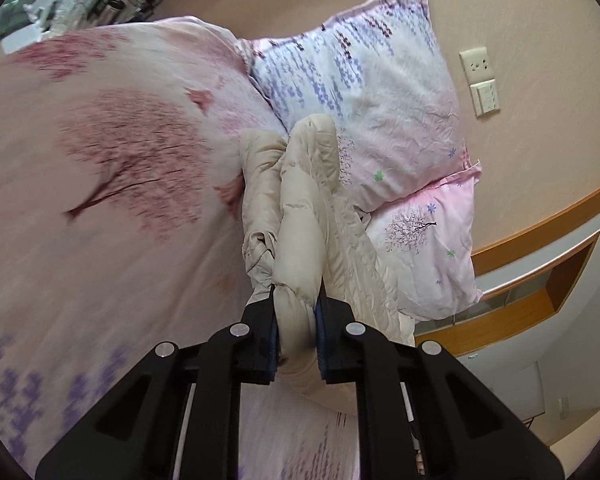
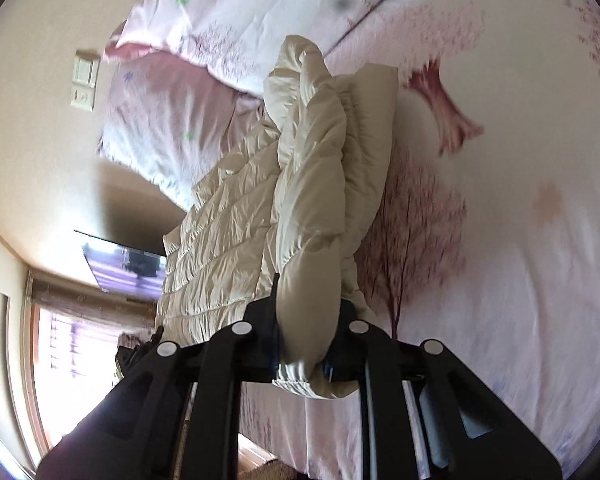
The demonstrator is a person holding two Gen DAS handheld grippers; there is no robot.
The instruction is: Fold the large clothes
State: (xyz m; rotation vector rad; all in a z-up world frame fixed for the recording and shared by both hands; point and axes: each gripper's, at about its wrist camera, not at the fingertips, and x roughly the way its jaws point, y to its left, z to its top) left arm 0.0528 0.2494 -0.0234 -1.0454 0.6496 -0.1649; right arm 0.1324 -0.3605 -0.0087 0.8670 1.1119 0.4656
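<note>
A cream quilted puffer jacket (image 1: pixel 300 216) lies bunched on a bed with a pink tree-print cover (image 1: pixel 100 168). In the left wrist view my left gripper (image 1: pixel 297 332) is shut on a padded edge of the jacket, which rises away from the jaws toward the pillows. In the right wrist view my right gripper (image 2: pixel 302 340) is shut on another thick fold of the same jacket (image 2: pixel 300 184); the rest of the garment trails forward over the bed cover (image 2: pixel 500 200). The pads of both grippers are mostly hidden by the fabric.
Two pillows (image 1: pixel 364 92) with pink and lavender print lean against the beige wall at the head of the bed. A wall socket and switch (image 1: pixel 480 80) sit beside them. A wooden shelf niche (image 1: pixel 540 280) is at the right. A window (image 2: pixel 72 344) shows low left in the right wrist view.
</note>
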